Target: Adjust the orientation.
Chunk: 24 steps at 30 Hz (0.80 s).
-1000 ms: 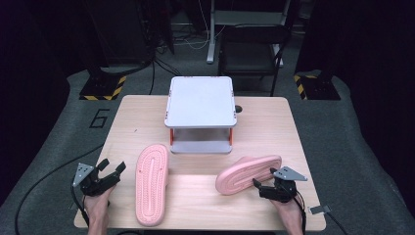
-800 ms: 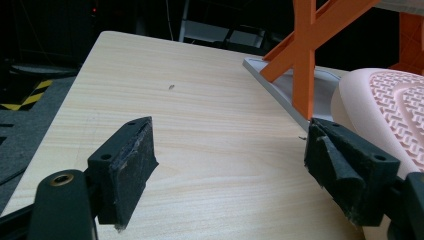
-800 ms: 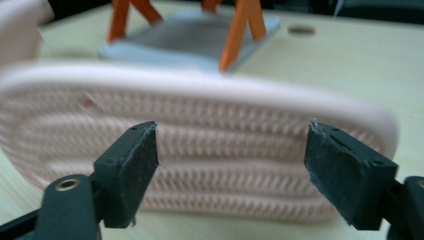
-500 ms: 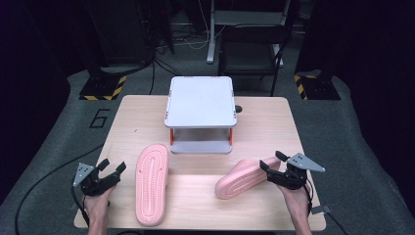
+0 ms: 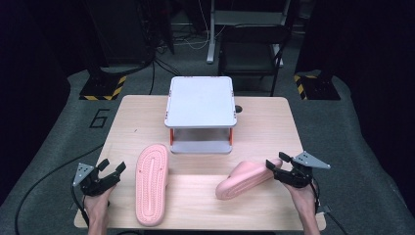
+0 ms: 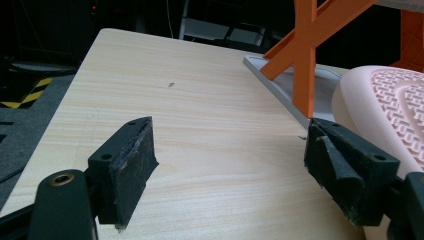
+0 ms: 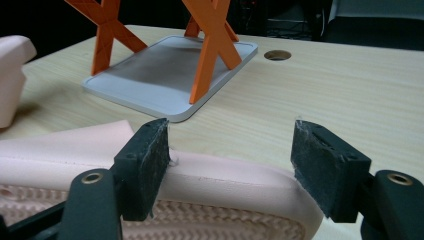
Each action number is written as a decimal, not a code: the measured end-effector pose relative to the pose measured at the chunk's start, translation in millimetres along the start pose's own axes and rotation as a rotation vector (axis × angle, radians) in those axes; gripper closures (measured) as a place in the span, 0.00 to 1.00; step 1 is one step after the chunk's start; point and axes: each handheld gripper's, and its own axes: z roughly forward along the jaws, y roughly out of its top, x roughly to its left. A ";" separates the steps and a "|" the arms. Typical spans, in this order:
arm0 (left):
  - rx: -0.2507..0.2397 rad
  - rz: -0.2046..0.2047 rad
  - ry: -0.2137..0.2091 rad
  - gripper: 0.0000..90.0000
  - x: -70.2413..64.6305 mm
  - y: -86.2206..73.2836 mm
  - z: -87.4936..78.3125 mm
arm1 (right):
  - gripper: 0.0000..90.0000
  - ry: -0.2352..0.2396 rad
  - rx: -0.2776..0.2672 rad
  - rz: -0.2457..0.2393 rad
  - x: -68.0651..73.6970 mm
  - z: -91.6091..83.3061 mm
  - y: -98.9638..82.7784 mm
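Now, biggest thing first: the table (image 5: 274, 122) carries a grey two-tier rack (image 5: 201, 101) at its middle, and everything is placed off that rack. On the person's side of the rack and to its left, one pink slipper (image 5: 151, 183) lies sole-up and flat. On the person's side and to its right, the second slipper (image 5: 247, 178) sits tilted, one end raised toward the right gripper (image 5: 280, 170).

That right gripper has its jaws either side of the slipper's rim, and they have just been closing; in the right gripper view the left pad (image 7: 145, 165) meets the foam edge while the other pad stands clear of it. So it straddles the slipper without pinching it yet. The left gripper (image 5: 110, 172), off to the rack's left, is spread wide with nothing between its jaws, the flat slipper just beside it.

The risk, as I read it: only one pad bites, so a lift now could let the soft rim roll out and the slipper flop back. Grabbing this near the end, it may also swing and knock the rack's orange legs (image 7: 212, 45) when carried over.
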 end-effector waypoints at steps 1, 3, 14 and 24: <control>0.000 -0.001 0.001 0.23 0.0 0.0 -0.1 | 0.35 0.005 -0.001 0.014 0.0 -4.1 -2.0; 0.001 -0.005 0.002 0.23 0.1 -0.2 0.1 | 0.35 0.019 0.003 0.012 -1.6 -13.3 -6.1; 0.004 -0.003 0.002 0.23 -1.5 -0.4 1.0 | 0.31 0.044 -0.012 0.014 -5.2 -46.2 -36.0; 0.000 -0.007 0.006 0.23 -1.5 -0.6 0.9 | 0.31 0.024 -0.004 -0.041 1.1 -50.5 -44.7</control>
